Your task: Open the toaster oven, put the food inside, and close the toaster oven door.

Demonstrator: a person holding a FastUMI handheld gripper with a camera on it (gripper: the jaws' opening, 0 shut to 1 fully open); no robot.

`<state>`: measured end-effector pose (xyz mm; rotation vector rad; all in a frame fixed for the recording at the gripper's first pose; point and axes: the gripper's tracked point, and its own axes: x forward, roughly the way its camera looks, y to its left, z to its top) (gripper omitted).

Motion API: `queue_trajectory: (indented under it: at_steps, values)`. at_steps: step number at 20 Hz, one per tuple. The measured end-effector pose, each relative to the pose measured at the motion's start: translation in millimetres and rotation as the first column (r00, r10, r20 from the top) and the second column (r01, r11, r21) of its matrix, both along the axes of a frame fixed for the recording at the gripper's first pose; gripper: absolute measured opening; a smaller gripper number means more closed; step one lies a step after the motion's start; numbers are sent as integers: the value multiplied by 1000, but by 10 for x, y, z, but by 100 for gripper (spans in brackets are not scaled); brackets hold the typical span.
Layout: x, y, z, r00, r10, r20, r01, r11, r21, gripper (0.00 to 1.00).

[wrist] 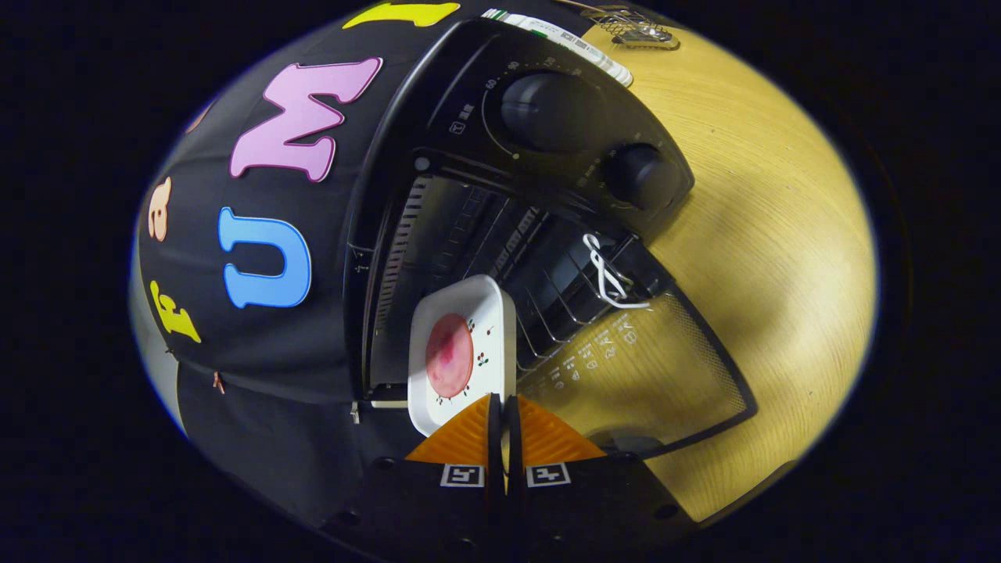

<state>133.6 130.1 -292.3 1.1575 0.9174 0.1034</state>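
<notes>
The gripper [504,410] is clamped edge-on along the rim of a white rounded-square plate [489,313], glossy with small printed sprigs, carrying a flat pink round slice of food [449,356]. The plate sits at the mouth of the black toaster oven [469,133], whose wire rack [539,313] shows inside and whose glass door [665,367], speckled with a dot mesh, lies open over the pale wood-grain counter [782,234]. Two matte round knobs [547,109] sit on its panel. The oven's depths are dark and hard to make out.
</notes>
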Motion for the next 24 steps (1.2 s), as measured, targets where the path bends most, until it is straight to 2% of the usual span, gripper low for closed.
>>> queue_trajectory:
  at_steps: [4, 7, 9, 15, 19, 21, 24]
  values:
    - [292, -79, -4, 991, -111, 69, 115, 992, -51, 5]
    - [467, -76, 1, 979, -181, 95, 184, 983, -27, 5]
    - [544, -50, -36, 974, -211, 88, 213, 977, -23, 5]
    - [568, -190, -158, 947, -315, 64, 321, 936, -141, 6]
    - [542, -235, -92, 939, -326, 108, 341, 922, -185, 10]
    - [477, -183, 17, 942, -312, 125, 330, 928, -171, 27]
    - [265, -30, 135, 962, -237, 134, 256, 954, -154, 89]
